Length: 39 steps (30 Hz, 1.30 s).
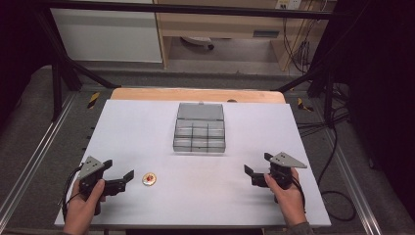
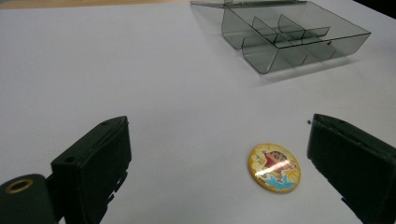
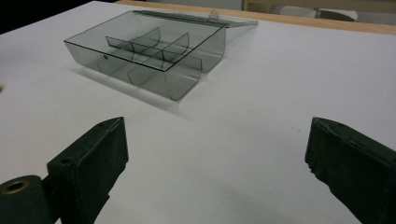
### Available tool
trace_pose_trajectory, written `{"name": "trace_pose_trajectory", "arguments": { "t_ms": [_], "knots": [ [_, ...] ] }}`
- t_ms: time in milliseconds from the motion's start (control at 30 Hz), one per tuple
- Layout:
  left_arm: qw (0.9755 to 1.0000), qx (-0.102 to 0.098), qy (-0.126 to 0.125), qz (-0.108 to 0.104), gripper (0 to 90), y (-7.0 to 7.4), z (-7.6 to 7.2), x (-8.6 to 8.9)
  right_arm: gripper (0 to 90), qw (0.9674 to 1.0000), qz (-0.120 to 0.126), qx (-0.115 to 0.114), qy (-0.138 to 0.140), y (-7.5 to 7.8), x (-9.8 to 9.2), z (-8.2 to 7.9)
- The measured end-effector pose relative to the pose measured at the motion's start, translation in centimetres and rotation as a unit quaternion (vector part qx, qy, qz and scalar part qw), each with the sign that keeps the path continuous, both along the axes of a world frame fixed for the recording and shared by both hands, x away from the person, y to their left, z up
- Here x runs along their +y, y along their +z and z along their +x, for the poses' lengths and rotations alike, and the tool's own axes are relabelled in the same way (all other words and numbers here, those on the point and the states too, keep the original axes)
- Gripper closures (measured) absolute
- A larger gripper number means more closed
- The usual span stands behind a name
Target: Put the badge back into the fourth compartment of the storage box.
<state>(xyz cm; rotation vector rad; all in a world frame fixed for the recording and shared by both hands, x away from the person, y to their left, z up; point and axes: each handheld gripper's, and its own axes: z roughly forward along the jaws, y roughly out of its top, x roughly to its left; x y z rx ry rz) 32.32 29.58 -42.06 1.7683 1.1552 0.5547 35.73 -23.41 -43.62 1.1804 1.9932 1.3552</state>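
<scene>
In the high view we see a white table (image 1: 147, 127) that takes the middle of the frame, with a strip of wood along its far edge. Near the centre, a little above the middle, stands a clear grey plastic box (image 1: 199, 134) with small compartments; its lid lies open and flat behind it. In the lower left of the frame the person's left hand (image 1: 84, 205) holds the left gripper (image 1: 120, 171), and its jaws are spread apart with nothing between them. Just to the right of this gripper, on the table, lies a small round badge (image 1: 149, 179), yellow with some red. In the lower right of the frame the right hand (image 1: 286, 192) holds the right gripper (image 1: 258, 163), and its jaws are also spread and hold nothing. Both grippers are well apart from the box.

In the left gripper view we see the two black jaws rise from the bottom corners, wide apart. The badge (image 2: 274, 167) lies flat on the white surface between them, nearer to the jaw at the right of the frame, and it touches neither jaw. It shows a cartoon figure on yellow. The box (image 2: 292, 39) is in the upper right.

In the right gripper view the jaws stand wide apart at the bottom, with bare table between them. The box (image 3: 149, 51) sits in the upper left, its compartments look empty, and the lid lies behind it.
</scene>
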Motion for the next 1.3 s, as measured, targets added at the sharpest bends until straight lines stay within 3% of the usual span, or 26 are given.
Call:
{"name": "trace_pose_trajectory", "arguments": {
  "t_ms": [300,467,633,767,900,1000,1167,1300],
  "knots": [
    [0.9998,0.003,-0.008,0.015,6.4,-0.1,0.0,-0.3,5.9,0.9999,0.008,-0.003,0.014,0.3,0.8,-0.3],
    [0.9999,0.006,-0.002,0.013,6.4,-0.2,0.0,-0.1,6.6,0.9997,-0.004,-0.02,0.015,0.4,1.4,-0.6],
    [0.9999,0.008,-0.002,0.015,6.5,-0.2,0.0,-0.2,5.6,0.9996,0.006,-0.004,0.027,0.3,1.9,-0.8],
    [0.9998,0.01,-0.001,0.016,6.5,-0.3,0.0,-0.1,5.9,0.9993,0.0,-0.002,0.037,0.1,2.4,-0.8],
    [0.9998,0.01,0.001,0.016,6.5,-0.3,0.0,0.1,5.4,0.9982,0.001,0.02,0.057,0.2,4.0,-0.7],
    [0.9998,0.012,0.003,0.015,6.5,-0.3,0.0,0.1,4.5,0.9959,-0.014,0.031,0.084,0.4,6.0,-0.7],
    [0.9997,0.016,0.001,0.019,6.6,-0.4,0.0,0.1,3.5,0.9946,-0.011,0.043,0.094,0.6,8.7,-0.4],
    [0.9996,0.018,0.0,0.021,6.6,-0.5,0.1,0.0,4.6,0.9901,-0.023,0.056,0.127,0.7,11.9,0.0]
  ]
}}
